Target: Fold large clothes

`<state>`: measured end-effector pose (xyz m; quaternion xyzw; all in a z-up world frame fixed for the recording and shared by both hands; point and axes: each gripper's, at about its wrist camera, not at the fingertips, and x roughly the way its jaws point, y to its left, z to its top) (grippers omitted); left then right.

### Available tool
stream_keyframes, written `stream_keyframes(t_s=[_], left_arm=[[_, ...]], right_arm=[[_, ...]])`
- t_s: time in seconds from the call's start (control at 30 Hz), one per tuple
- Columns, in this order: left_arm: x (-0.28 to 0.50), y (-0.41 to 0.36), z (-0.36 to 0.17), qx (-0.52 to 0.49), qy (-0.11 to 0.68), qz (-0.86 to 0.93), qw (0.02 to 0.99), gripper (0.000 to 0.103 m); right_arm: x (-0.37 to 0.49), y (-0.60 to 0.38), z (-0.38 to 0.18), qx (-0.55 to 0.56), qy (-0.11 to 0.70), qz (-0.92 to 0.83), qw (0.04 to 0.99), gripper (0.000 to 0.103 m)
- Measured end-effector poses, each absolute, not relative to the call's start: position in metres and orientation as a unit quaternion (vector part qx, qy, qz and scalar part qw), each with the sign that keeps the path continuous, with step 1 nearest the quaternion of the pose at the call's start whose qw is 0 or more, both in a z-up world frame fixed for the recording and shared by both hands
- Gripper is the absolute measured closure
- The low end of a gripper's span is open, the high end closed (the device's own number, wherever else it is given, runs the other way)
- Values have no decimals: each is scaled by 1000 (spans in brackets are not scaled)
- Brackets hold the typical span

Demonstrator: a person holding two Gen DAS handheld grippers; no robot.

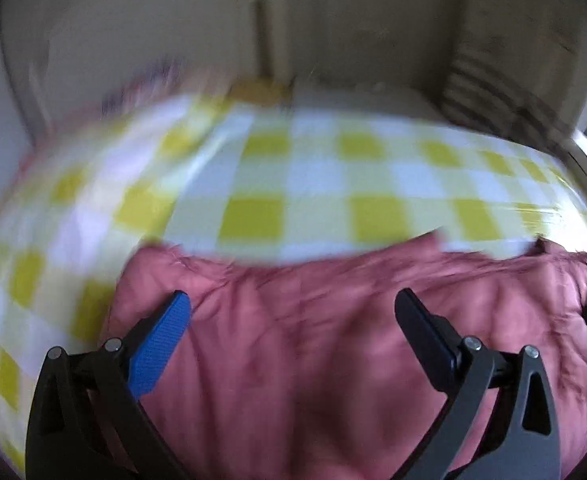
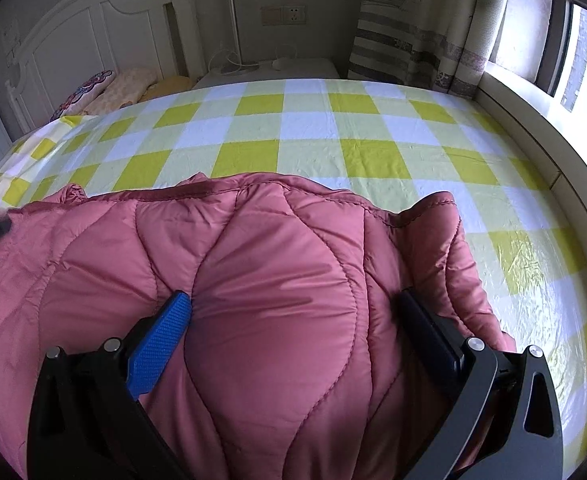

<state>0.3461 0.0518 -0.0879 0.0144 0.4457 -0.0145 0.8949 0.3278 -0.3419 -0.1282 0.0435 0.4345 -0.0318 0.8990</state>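
Checked bedsheet (image 2: 313,128) bears pink quilted jacket (image 2: 273,280) (both grippers spread wide).

Pink jacket (image 2: 253,280) on checkered bed (image 2: 313,128)

Legible text, labels, brands, numbers, signs: none recorded in either view. The pink quilted jacket (image 2: 253,280) carried no visible tag or logo. The yellow-and-white checked bedsheet (image 2: 313,152) bore a plain pattern only. The wall socket plate (image 2: 284,15) showed no readable marking at that size. The striped curtain (image 2: 409,48) had a printed motif too small to make out. The left wrist view was blurred throughout.
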Motion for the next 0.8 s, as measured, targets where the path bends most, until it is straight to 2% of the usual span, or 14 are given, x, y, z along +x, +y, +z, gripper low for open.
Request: stream_keyframes(t_s=[0.03, 0.1, 0.23, 0.37, 0.43, 0.5, 0.57, 0.63, 0.67, 0.8], left_arm=[[353, 66, -105, -18, 476, -34, 878, 2], [352, 75, -105, -38, 469, -46, 881, 2], [348, 65, -93, 12, 450, -25, 893, 2], [311, 94, -60, -22, 356, 72, 931, 4], [285, 94, -42, -34, 313, 40, 948, 3], [265, 76, -36, 2, 301, -3, 954, 2], [256, 51, -47, 66, 308, -23, 949, 2], [266, 41, -84, 112, 347, -15, 931, 2], [273, 42, -98, 106, 371, -22, 922, 2], [287, 58, -97, 49, 401, -46, 914, 2]], right_arm=[[328, -341, -128, 42, 434, -32, 899, 4], [327, -340, -128, 40, 434, -34, 900, 4], [327, -342, -128, 44, 434, -32, 899, 4], [327, -343, -128, 50, 434, -30, 899, 4], [328, -343, -128, 52, 434, -30, 899, 4], [327, -342, -128, 51, 434, -31, 899, 4], [326, -342, -128, 50, 432, -32, 900, 4], [326, -343, -128, 54, 431, -29, 900, 4], [326, -343, -128, 55, 431, -29, 900, 4], [328, -344, -126, 57, 436, -27, 898, 4]])
